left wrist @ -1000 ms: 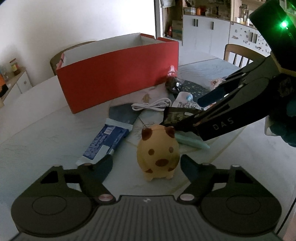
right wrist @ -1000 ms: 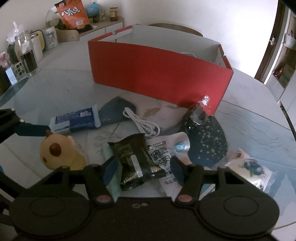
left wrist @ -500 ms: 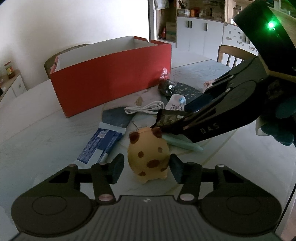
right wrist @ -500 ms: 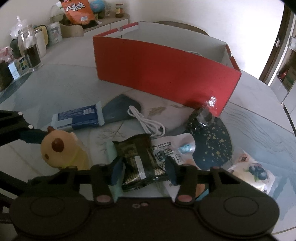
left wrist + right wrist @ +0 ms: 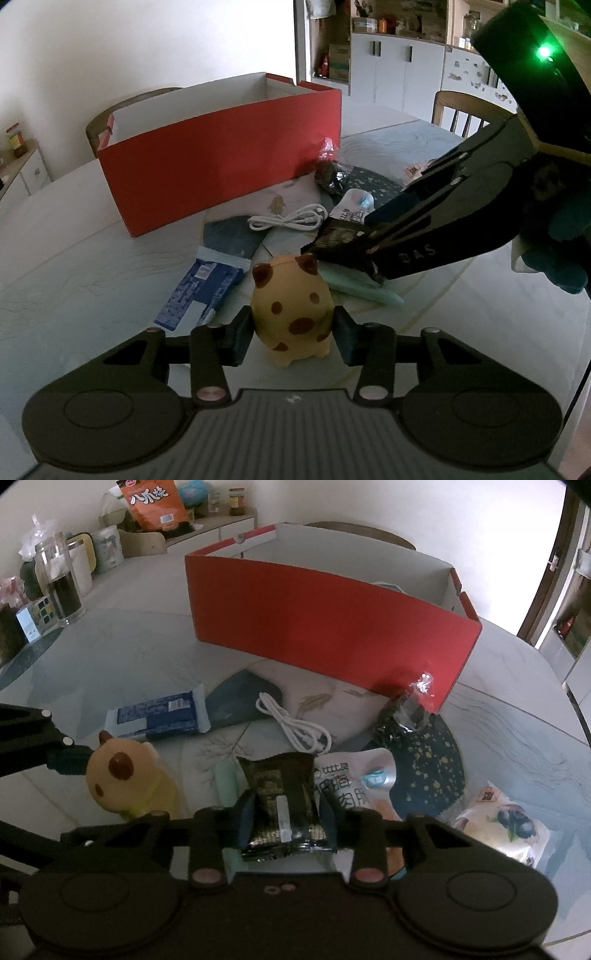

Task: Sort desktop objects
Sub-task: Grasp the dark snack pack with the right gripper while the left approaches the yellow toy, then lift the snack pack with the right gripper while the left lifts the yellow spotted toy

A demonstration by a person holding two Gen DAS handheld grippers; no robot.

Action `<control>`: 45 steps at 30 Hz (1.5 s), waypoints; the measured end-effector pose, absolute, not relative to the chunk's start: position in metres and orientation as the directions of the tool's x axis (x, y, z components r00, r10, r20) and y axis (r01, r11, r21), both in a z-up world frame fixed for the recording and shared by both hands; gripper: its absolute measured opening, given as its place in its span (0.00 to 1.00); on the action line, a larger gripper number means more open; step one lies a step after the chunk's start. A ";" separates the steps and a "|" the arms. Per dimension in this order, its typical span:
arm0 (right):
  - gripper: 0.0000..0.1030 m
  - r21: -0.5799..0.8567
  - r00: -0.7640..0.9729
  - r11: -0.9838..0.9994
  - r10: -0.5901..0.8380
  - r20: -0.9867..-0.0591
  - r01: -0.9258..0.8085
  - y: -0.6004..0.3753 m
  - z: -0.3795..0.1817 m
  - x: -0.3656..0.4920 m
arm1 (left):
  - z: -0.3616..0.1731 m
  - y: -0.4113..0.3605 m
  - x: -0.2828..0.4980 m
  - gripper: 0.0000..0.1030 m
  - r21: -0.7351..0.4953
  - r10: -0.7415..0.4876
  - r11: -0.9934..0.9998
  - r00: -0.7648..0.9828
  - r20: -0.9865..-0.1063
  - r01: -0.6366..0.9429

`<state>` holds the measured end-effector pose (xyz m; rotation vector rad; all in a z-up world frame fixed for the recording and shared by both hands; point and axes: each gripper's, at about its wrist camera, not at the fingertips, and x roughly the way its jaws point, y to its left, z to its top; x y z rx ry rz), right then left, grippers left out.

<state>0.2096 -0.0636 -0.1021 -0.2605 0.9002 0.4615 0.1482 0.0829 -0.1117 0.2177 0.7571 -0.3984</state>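
My left gripper point(image 5: 291, 332) is shut on a yellow spotted toy animal point(image 5: 291, 314) that stands on the table. The toy also shows in the right wrist view point(image 5: 125, 779). My right gripper point(image 5: 286, 812) is shut on a dark snack packet point(image 5: 282, 805), which also shows in the left wrist view point(image 5: 340, 240). A red open box point(image 5: 221, 173) stands behind the pile; it also shows in the right wrist view point(image 5: 325, 627). I cannot see most of the box's inside.
On the table lie a blue wrapper point(image 5: 159, 716), a white cable point(image 5: 295, 727), a white pouch with printing point(image 5: 354, 779), a dark speckled bag point(image 5: 424, 760), a blueberry packet point(image 5: 506, 823) and a pale green item point(image 5: 358, 288). Jars and a chair point(image 5: 461, 110) stand beyond.
Both grippers have closed: the left jaws narrowed onto the toy, the right jaws onto the dark packet. Both views have moved in closer to the table.
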 end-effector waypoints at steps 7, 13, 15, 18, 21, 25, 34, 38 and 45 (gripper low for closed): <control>0.33 -0.020 0.537 0.876 0.277 -0.797 -0.481 -0.065 -0.098 0.210 | -0.103 0.085 0.153 0.42 0.040 -0.274 0.908 0.663 -0.697 0.417; 0.33 -0.023 0.551 0.876 0.283 -0.785 -0.482 -0.065 -0.086 0.209 | -0.092 0.085 0.156 0.42 0.041 -0.273 0.911 0.673 -0.687 0.411; 0.33 -0.024 0.557 0.876 0.285 -0.780 -0.482 -0.065 -0.081 0.209 | -0.087 0.085 0.157 0.42 0.041 -0.274 0.912 0.679 -0.681 0.409; 0.33 -0.026 0.568 0.877 0.288 -0.771 -0.480 -0.065 -0.071 0.209 | -0.076 0.086 0.158 0.42 0.034 -0.279 0.914 0.688 -0.670 0.403; 0.33 -0.024 0.580 0.878 0.295 -0.760 -0.478 -0.067 -0.060 0.209 | -0.064 0.084 0.159 0.42 0.042 -0.278 0.915 0.702 -0.655 0.401; 0.33 -0.029 0.599 0.877 0.304 -0.740 -0.480 -0.068 -0.045 0.207 | -0.052 0.083 0.160 0.42 0.052 -0.275 0.915 0.714 -0.644 0.400; 0.33 -0.047 0.637 0.878 0.308 -0.706 -0.476 -0.071 -0.019 0.204 | -0.026 0.082 0.161 0.42 0.069 -0.262 0.921 0.741 -0.618 0.383; 0.33 -0.057 0.657 0.880 0.307 -0.688 -0.471 -0.072 -0.007 0.203 | -0.016 0.082 0.164 0.42 0.074 -0.258 0.924 0.754 -0.604 0.375; 0.33 -0.077 0.686 0.877 0.313 -0.657 -0.474 -0.071 0.010 0.208 | 0.002 0.082 0.172 0.42 0.095 -0.247 0.927 0.780 -0.575 0.364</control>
